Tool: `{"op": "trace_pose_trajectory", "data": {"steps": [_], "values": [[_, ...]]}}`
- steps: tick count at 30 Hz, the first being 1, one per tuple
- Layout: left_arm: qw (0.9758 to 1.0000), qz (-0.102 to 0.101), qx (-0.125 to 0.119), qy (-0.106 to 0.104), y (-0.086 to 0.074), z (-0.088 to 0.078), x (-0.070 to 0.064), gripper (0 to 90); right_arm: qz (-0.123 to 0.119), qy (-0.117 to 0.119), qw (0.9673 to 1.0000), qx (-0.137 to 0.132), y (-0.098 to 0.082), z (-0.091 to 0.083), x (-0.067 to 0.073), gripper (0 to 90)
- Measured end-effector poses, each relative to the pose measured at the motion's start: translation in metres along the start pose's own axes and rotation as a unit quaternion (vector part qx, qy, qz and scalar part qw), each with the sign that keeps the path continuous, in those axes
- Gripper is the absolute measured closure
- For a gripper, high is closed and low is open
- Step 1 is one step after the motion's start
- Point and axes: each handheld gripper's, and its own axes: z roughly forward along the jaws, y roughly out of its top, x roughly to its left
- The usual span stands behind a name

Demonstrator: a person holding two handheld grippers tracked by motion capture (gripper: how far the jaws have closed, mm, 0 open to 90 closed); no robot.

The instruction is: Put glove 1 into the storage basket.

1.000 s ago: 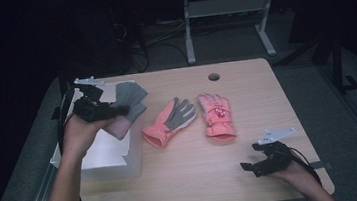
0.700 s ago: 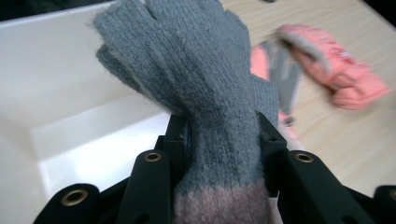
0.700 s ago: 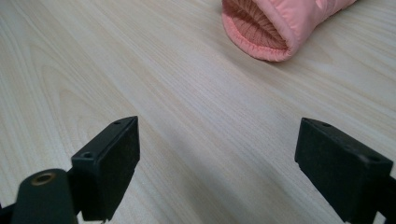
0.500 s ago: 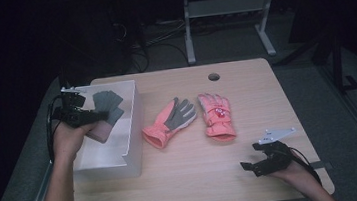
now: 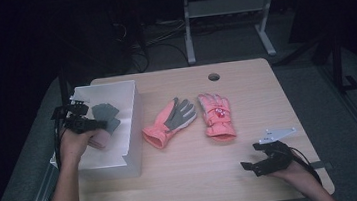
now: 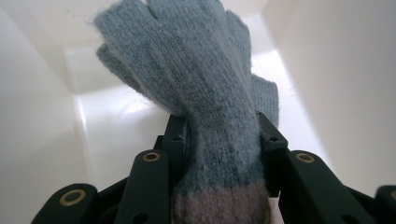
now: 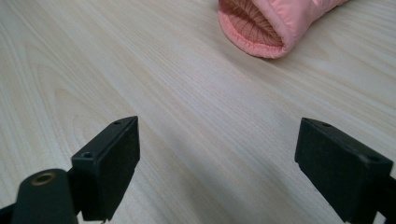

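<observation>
1. One grey knit glove [image 6: 205,93] is clamped at its cuff in the left gripper [image 5: 84,121] — fingers pointing ahead, inside the white box [image 5: 132,130].
2. Right gripper [image 5: 268,157] rests on the table [image 5: 245,83], jaws wide apart — a pink glove [image 7: 275,23] lies ahead.

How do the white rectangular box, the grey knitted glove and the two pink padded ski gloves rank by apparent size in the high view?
1. White rectangular box
2. Two pink padded ski gloves, alike
3. Grey knitted glove, partly hidden, so unsure
</observation>
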Motion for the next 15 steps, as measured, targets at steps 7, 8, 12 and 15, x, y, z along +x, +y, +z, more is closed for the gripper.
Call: {"op": "trace_pose_trajectory", "data": {"steps": [7,8,12,15], "values": [[0.9996,0.0,0.027,0.009,-0.006,0.018,0.003,63.4,0.001,0.001,1.0,0.001,0.0,0.0,0.0,13.6],[0.9994,0.003,0.033,0.013,-0.007,0.021,0.002,63.4,0.0,0.0,1.0,0.0,0.0,0.0,0.0,13.6],[0.9988,0.003,0.046,0.018,-0.01,0.029,0.003,62.0,0.004,0.001,1.0,0.002,0.0,-0.001,0.0,13.7],[0.9984,0.007,0.049,0.025,-0.011,0.032,0.002,57.2,0.003,0.001,1.0,0.002,0.0,0.0,0.0,13.6]]}}
